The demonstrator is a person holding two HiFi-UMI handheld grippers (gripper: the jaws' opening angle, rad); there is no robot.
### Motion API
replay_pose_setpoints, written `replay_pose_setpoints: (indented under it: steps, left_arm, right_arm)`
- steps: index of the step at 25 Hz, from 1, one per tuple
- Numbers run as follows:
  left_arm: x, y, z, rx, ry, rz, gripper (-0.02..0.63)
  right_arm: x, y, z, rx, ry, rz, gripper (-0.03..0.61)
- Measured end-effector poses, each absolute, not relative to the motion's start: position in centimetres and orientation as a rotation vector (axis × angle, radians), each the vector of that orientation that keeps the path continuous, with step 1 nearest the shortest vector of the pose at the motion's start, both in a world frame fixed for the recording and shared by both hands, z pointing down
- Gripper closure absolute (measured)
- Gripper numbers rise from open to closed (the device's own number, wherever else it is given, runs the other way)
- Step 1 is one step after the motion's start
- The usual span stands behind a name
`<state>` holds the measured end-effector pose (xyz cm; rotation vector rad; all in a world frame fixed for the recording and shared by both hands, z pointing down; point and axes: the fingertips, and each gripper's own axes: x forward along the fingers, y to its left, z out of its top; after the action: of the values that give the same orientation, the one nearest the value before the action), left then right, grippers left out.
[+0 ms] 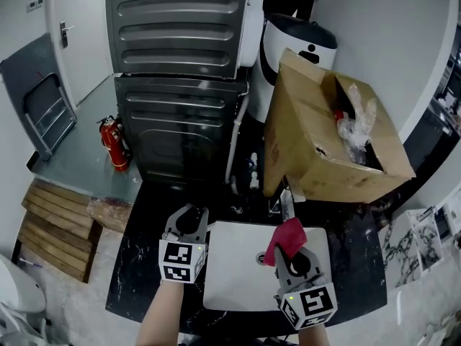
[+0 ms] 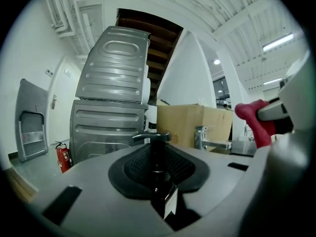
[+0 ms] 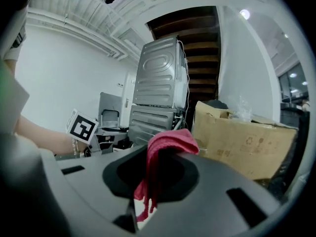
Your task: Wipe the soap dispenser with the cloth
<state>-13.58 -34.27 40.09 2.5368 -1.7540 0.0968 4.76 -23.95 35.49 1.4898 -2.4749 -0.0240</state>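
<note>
Over the white sink (image 1: 230, 294), your left hand-held gripper (image 1: 189, 216) clamps the soap dispenser (image 2: 158, 169), visible only in its own view; your right hand-held gripper (image 1: 289, 254) pinches the red cloth (image 1: 287, 236).

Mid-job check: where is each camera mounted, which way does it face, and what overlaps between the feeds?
Head view: on the person's head, looking steeply down at the sink; the left forearm, left gripper and right gripper show.
Left gripper view: rides the left gripper, looks along jaws shut on the soap dispenser, towards the stacked machines.
Right gripper view: rides the right gripper, looks along jaws shut on the red cloth; the left forearm shows.
Shared: all three show the cardboard box.
</note>
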Motion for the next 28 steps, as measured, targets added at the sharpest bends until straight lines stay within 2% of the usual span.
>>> replay_pose_setpoints:
  steps: [11, 18, 28]
  left_arm:
    - [-6.0, -24.9, 38.5, 2.682, -1.533, 0.092, 0.525]
    - [-2.0, -21.4, 38.3, 2.814, -1.377, 0.133, 0.525]
    - [0.9, -19.5, 38.3, 3.01, -1.225, 0.294, 0.525]
  right_arm:
    - [6.6, -19.9, 33.4, 1.512, -2.564, -0.023, 0.529]
    - [3.3, -18.1, 30.2, 1.21, -2.828, -0.003, 0.529]
    - [0.8, -18.8, 33.3, 0.921, -2.661, -0.044, 0.531]
